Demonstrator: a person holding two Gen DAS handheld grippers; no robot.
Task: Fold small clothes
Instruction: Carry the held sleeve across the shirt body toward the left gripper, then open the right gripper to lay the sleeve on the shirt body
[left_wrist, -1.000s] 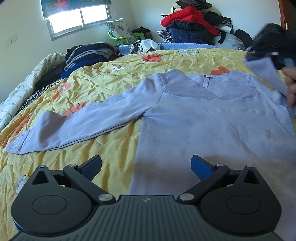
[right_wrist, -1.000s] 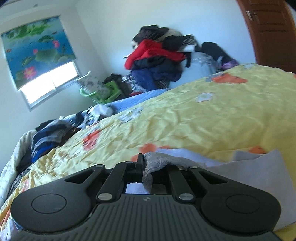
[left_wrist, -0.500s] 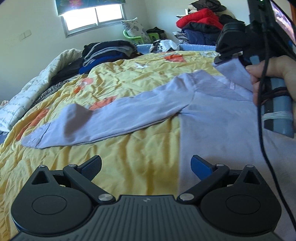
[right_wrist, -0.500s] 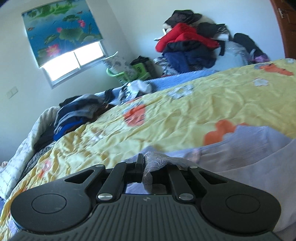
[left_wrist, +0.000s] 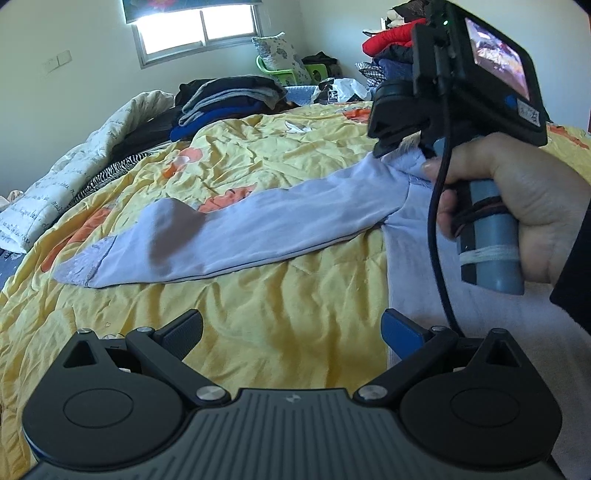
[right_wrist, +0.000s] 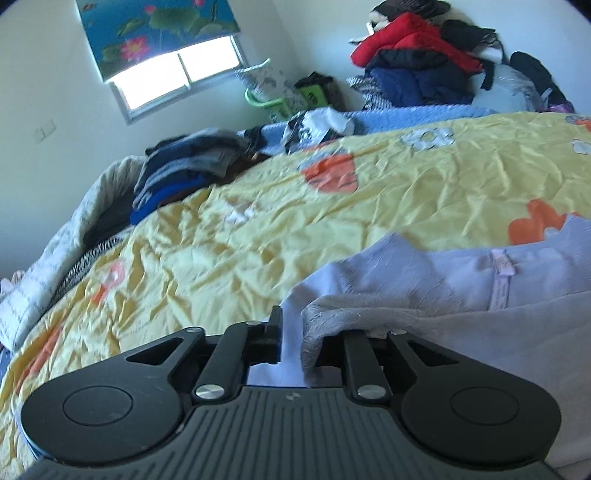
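Two tongs: our left tongs (left_wrist: 291, 332) gape wide and empty, while our right tongs (right_wrist: 291, 343) are opening, lilac top (right_wrist: 461, 295) draped at three o'clock.

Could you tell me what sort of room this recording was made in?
Most likely a home bedroom: a bed with a yellow floral quilt, stacks of folded clothes along its far side, a heap of jackets against the wall, and a window with a lotus-print roller blind.

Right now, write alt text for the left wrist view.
A lilac top lies on a yellow quilt, one sleeve stretched left. The right tongs, in a hand, are opening at its shoulder. The left tongs hang open in front.
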